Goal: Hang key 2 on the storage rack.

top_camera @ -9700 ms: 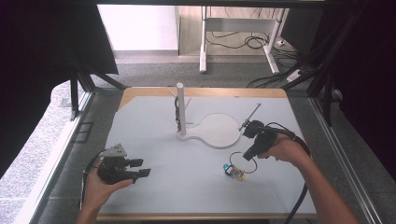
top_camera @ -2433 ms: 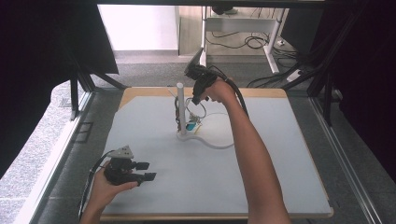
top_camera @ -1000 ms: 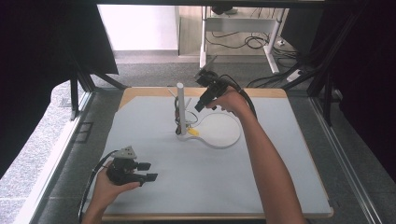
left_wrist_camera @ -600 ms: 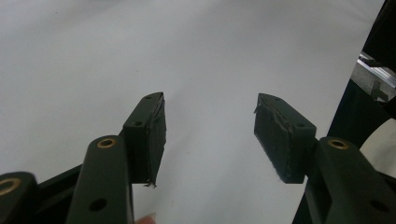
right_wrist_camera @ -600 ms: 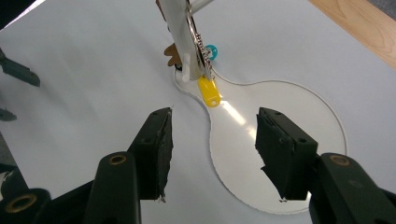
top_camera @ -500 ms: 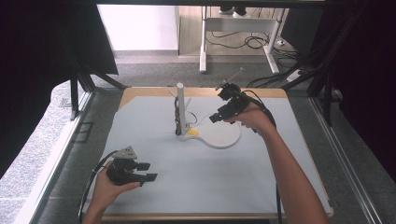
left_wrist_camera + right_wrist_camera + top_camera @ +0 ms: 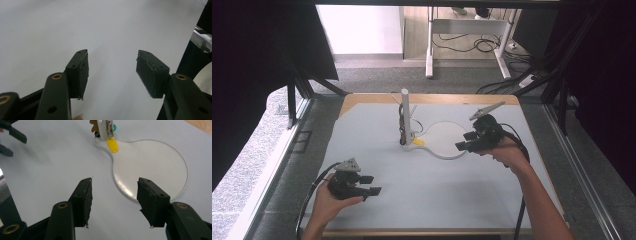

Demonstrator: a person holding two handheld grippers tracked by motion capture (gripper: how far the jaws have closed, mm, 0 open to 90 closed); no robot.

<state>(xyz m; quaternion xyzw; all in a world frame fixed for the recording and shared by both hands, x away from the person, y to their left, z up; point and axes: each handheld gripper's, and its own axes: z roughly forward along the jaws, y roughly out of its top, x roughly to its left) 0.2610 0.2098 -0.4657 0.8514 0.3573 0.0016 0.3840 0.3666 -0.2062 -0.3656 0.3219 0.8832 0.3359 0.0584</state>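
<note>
A white post (image 7: 405, 116) stands on a clear plate with a round lobe (image 7: 445, 141) at the middle of the table. Several key tags hang on the post; a yellow tag (image 7: 418, 142) lies at its foot. My right gripper (image 7: 464, 141) is open and empty, just right of the round lobe. In the right gripper view the jaws (image 7: 113, 202) hover over the near rim of the clear plate (image 7: 152, 165), with the yellow tag (image 7: 113, 145), a blue tag (image 7: 114, 127) and the post (image 7: 103, 128) farther off. My left gripper (image 7: 372, 184) rests open near the front left, its jaws (image 7: 112, 72) over bare mat.
The grey mat (image 7: 437, 190) covers a wooden table (image 7: 432, 99) whose edge shows at the back. Dark frame struts and cloth flank both sides. Cables trail from both grippers. A desk with floor cables (image 7: 472, 45) stands beyond the table.
My right gripper has drawn away from the post, rightward and toward the person, with nothing in it. A blue tag that lay on the mat earlier now hangs at the post. The left gripper stayed.
</note>
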